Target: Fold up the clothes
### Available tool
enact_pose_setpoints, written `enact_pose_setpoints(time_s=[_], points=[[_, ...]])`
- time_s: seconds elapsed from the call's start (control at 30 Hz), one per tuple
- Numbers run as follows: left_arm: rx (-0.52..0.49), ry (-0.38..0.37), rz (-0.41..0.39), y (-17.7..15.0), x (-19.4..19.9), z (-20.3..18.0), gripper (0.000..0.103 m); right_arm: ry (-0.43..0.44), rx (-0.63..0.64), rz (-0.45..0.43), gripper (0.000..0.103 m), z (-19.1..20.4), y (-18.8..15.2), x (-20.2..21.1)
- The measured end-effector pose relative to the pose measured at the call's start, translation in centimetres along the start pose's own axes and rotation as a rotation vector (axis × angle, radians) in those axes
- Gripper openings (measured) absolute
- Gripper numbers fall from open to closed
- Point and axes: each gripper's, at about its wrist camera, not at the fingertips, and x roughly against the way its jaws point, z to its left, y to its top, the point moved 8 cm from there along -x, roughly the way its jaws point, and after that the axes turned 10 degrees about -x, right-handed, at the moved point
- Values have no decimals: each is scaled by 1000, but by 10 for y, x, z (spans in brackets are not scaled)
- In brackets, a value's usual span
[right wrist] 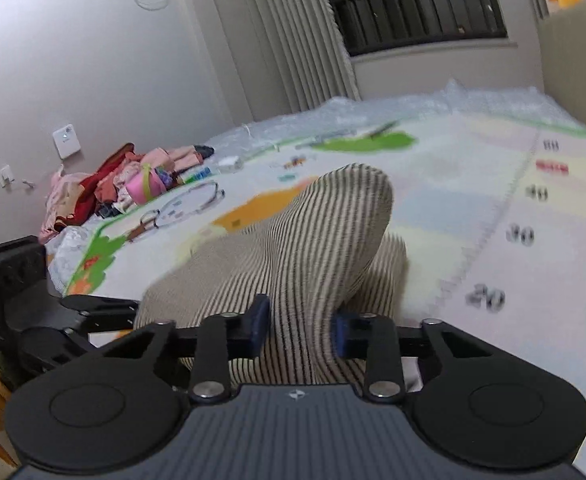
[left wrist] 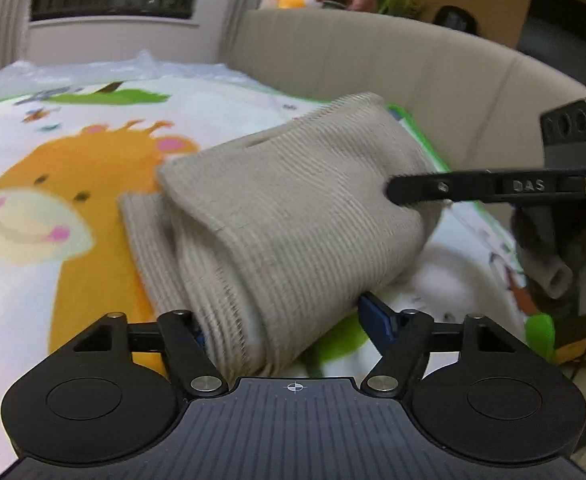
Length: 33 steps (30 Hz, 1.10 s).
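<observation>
Above the mat (left wrist: 73, 240), both grippers, left (left wrist: 281, 320) and right (right wrist: 301, 326), clench the garment (left wrist: 293, 200), lifting its edge to fold over.

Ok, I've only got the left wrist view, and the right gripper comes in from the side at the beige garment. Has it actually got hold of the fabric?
Observer: Yes. In the right wrist view, the right gripper has both blue pads pinching a raised fold of the garment.
Operator: Is more laundry waiting anywhere?
Observer: A pile of clothes, mostly pink and red, lies at the far edge of the play mat, by the wall.
Operator: Anything printed on the mat past the garment?
Observer: A column of printed numbers, twenty, thirty and forty, runs along its right side.
</observation>
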Motion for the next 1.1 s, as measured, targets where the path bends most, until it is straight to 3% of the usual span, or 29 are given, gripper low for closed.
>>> enact_pose_setpoints(time_s=[0.13, 0.23, 0.33, 0.37, 0.53, 0.63, 0.7, 0.87, 1.03, 1.1], points=[[1, 24, -28, 22, 0, 13, 60, 1, 23, -33, 26, -12, 41, -23], [52, 80, -26, 30, -5, 31, 58, -65, 25, 17, 26, -32, 45, -67], [126, 107, -38, 34, -7, 44, 59, -116, 10, 28, 34, -48, 38, -95], [137, 118, -41, 36, -7, 46, 60, -128, -6, 14, 43, -50, 38, -96], [157, 157, -37, 37, -7, 55, 63, -183, -55, -63, 67, -47, 38, -64], [200, 171, -38, 32, -7, 63, 67, -144, -155, -101, 77, -41, 30, -29], [245, 157, -38, 29, -9, 69, 69, -75, -275, -52, 85, -39, 13, -19], [283, 145, -37, 25, -12, 72, 72, 108, -599, 81, 86, -39, -22, -28], [288, 149, -28, 22, -10, 72, 75, 138, -841, 103, 92, -45, -28, -68], [292, 148, -24, 21, -11, 72, 77, 99, -873, 89, 96, -47, -28, -81]])
